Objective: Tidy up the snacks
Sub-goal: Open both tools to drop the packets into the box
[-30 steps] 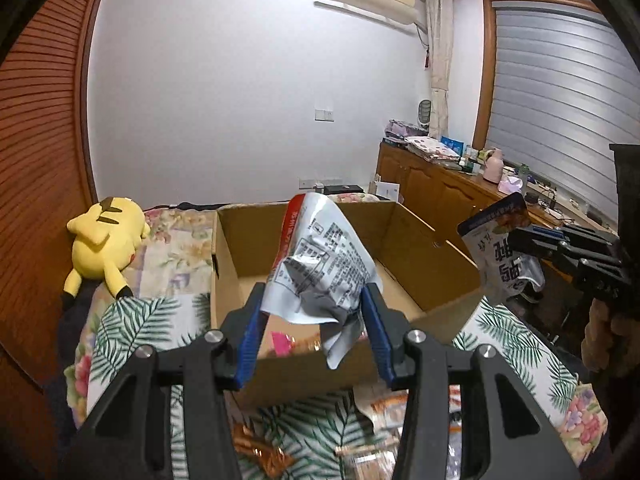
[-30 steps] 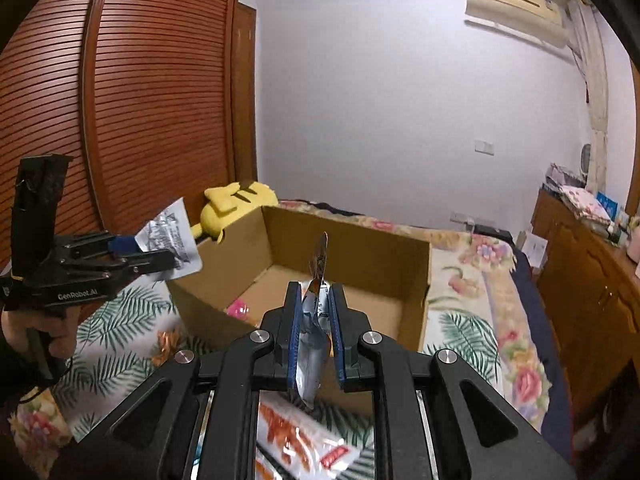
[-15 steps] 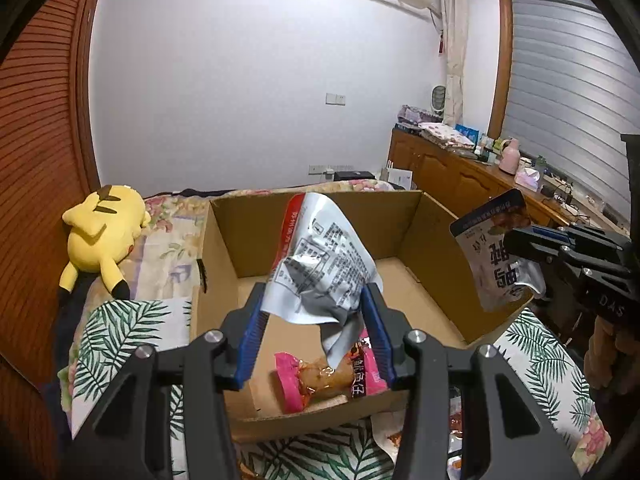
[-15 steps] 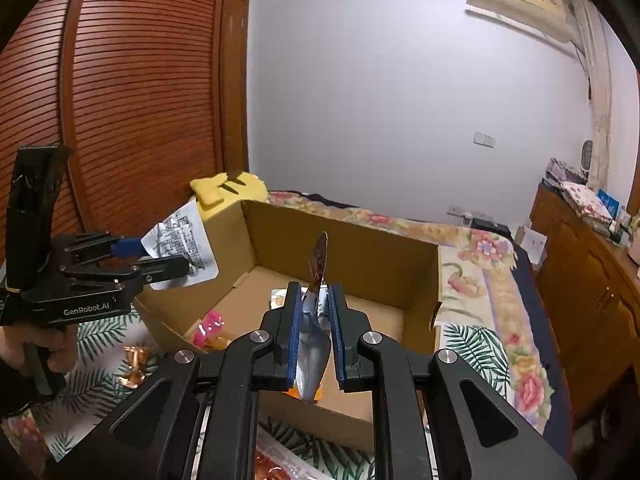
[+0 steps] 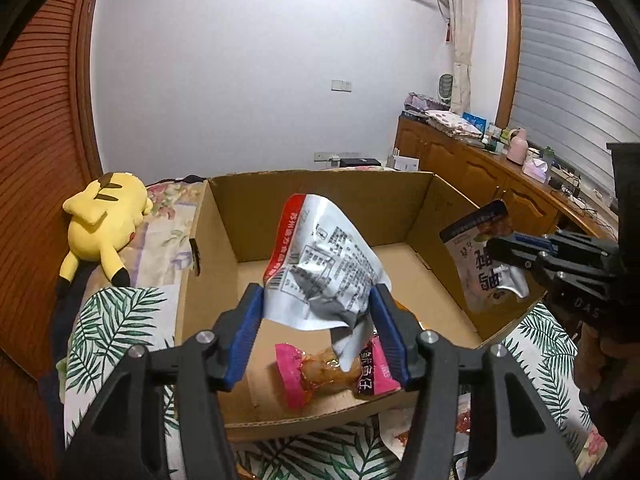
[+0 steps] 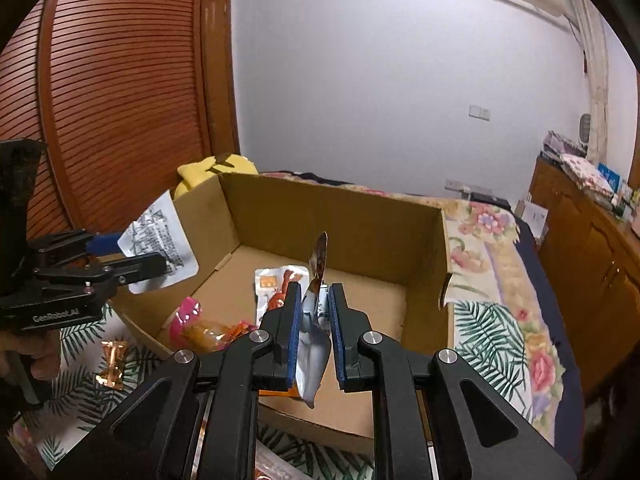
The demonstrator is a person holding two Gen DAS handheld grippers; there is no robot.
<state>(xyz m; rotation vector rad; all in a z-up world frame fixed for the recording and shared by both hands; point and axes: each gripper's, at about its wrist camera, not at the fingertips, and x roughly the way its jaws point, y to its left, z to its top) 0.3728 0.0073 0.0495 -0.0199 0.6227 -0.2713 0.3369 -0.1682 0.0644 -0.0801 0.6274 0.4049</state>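
Observation:
An open cardboard box [image 5: 400, 200] stands on the bed; it also shows in the right wrist view [image 6: 360, 216]. My left gripper [image 5: 318, 308] is shut on a crumpled silver and red snack packet [image 5: 320, 276] and holds it over the box's near left part. My right gripper [image 6: 314, 304] is shut on a silver snack pouch [image 6: 314, 316], seen edge-on, over the box's near side; the pouch shows flat in the left wrist view [image 5: 480, 264]. A pink packet [image 5: 332, 372] and a white and orange packet [image 6: 276, 284] lie inside the box.
A yellow plush toy [image 5: 104, 220] lies left of the box. Loose snacks lie on the leaf-print cover, among them an orange wrapper [image 6: 112, 364]. A wooden sideboard [image 5: 480, 176] with clutter runs along the right wall. A slatted wooden wardrobe [image 6: 120, 100] stands at the left.
Both grippers have moved forward and over the box with their packets still held. The box's inside and the packets in it have come into view.

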